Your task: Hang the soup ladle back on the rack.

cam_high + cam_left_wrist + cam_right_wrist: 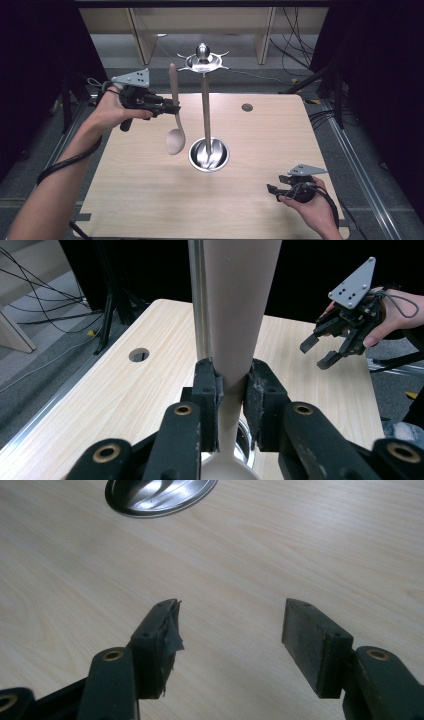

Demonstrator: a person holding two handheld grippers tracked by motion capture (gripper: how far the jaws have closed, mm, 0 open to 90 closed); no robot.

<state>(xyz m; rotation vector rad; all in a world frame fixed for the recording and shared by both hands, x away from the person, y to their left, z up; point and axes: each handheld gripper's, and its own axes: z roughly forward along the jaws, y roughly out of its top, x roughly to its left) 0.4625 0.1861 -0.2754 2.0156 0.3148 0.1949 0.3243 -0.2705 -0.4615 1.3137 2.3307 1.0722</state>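
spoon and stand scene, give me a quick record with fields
held item: beige spoon, upright, bowl end down
holder: left gripper, shut on the spoon's handle
spoon position: in the air beside the metal stand, left of its pole
stand: round base on the wooden table, hooks at top
right gripper: open, nothing between the jaws, low over the table's near right corner

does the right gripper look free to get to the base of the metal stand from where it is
Probably yes: the right gripper is open and empty, with bare table between it and the stand's base. The spoon hangs on the far side.
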